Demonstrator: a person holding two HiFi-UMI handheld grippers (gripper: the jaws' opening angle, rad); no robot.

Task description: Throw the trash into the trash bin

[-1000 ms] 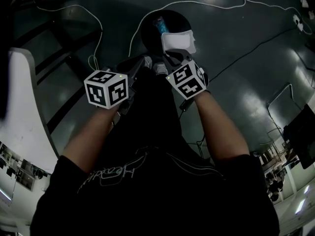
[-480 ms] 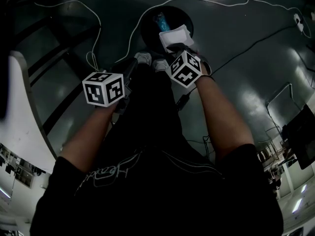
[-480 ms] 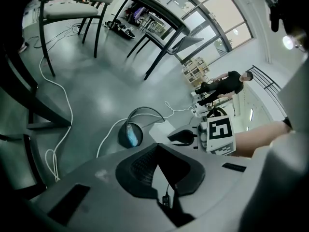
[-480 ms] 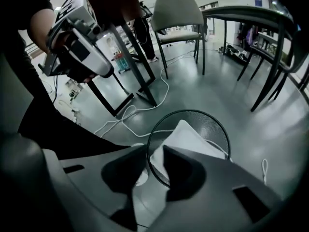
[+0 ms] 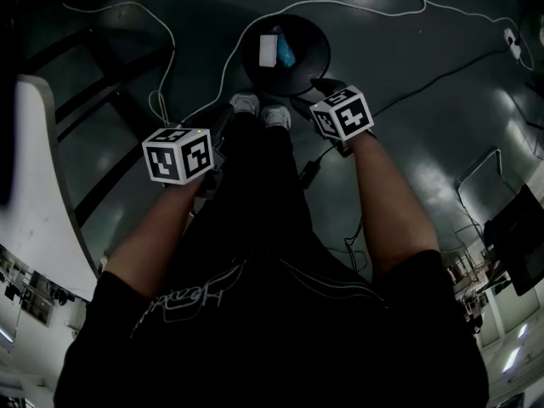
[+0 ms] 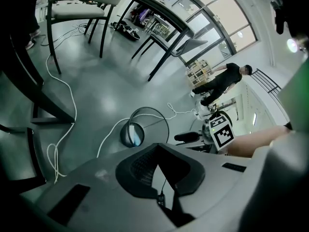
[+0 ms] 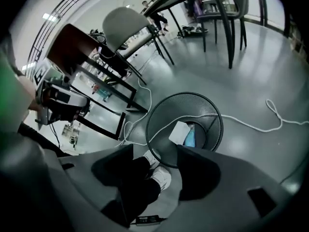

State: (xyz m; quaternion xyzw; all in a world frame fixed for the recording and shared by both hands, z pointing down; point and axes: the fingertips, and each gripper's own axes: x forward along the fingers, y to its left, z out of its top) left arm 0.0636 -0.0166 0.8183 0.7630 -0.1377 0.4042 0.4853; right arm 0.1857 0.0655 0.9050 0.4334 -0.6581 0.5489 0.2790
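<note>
A round black mesh trash bin (image 5: 313,51) stands on the floor just beyond the person's shoes. Inside it lie a white piece of trash (image 5: 269,49) and a blue piece (image 5: 286,54). My right gripper (image 5: 323,87) hovers at the bin's near right rim; its jaws have just been opening and stand open with nothing between them. In the right gripper view the bin (image 7: 159,111) holds the white trash (image 7: 179,133) and the blue one (image 7: 191,139) beyond my right gripper (image 7: 154,149). My left gripper (image 5: 223,132) hangs left of the legs; its pads (image 6: 140,166) meet, empty.
A white cable (image 5: 195,83) loops past the bin and a black cable (image 5: 442,75) runs to the right. White shoes (image 5: 262,110) stand against the bin. Chairs (image 6: 77,13) and dark table legs (image 5: 102,100) fill the left; a white tabletop edge (image 5: 38,194) curves at far left.
The white trash, held above the bin by the right gripper before, now lies inside it. The right gripper opened and moved right and down, off the bin. The left gripper sank slightly.
</note>
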